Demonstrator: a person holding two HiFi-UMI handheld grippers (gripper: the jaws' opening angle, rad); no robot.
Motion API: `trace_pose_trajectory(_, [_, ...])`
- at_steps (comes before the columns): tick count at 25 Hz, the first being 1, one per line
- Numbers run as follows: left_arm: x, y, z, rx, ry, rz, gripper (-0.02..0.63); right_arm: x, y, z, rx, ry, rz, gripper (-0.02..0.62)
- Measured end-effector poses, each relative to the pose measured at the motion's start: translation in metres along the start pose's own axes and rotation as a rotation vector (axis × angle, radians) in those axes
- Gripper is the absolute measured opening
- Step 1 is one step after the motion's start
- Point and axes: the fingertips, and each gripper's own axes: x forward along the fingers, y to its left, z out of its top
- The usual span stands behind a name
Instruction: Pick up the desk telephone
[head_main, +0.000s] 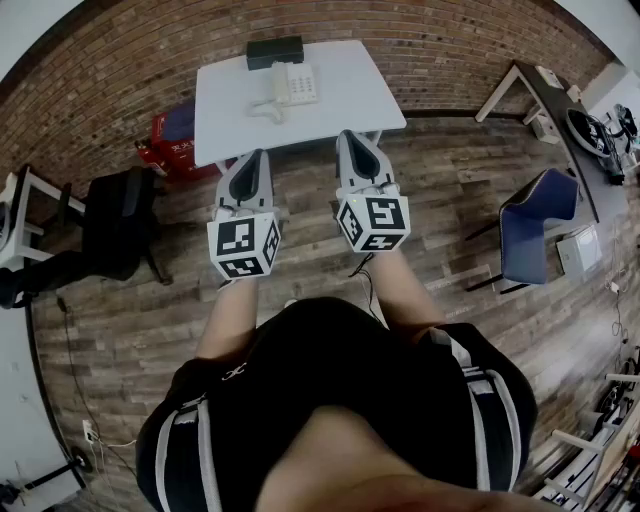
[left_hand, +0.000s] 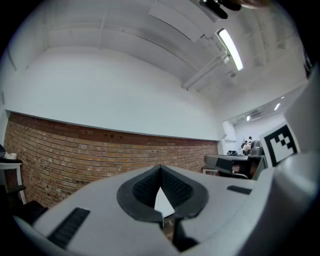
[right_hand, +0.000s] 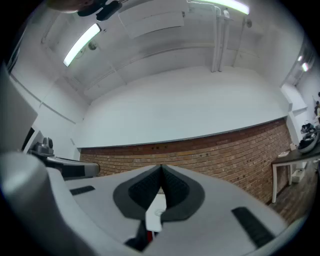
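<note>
A white desk telephone (head_main: 288, 86) with its handset and cord at its left sits on a white table (head_main: 340, 105) at the top of the head view. My left gripper (head_main: 255, 157) and right gripper (head_main: 349, 140) are held side by side short of the table's near edge, both shut with nothing in them. In the left gripper view the gripper (left_hand: 160, 172) points level at a brick wall (left_hand: 90, 155). In the right gripper view the gripper (right_hand: 161, 175) is tipped slightly up. A sliver of the white table shows below each pair of jaws.
A black box (head_main: 274, 50) lies at the table's far edge behind the phone. A red crate (head_main: 170, 140) stands left of the table and a black chair (head_main: 115, 225) further left. A blue chair (head_main: 535, 225) and a dark desk (head_main: 570, 120) are at the right.
</note>
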Motion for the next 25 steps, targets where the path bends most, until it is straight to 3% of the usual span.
trace_pose_trajectory(16, [0.002, 0.047, -0.003, -0.028, -0.017, -0.033, 0.002, 0.023, 0.049, -0.001, -0.052, -0.017, 0.031, 0.0])
trace_pose_trajectory(25, [0.022, 0.07, -0.019, -0.036, 0.013, -0.059, 0.002, 0.047, 0.05, -0.016, -0.033, -0.014, -0.005, 0.0])
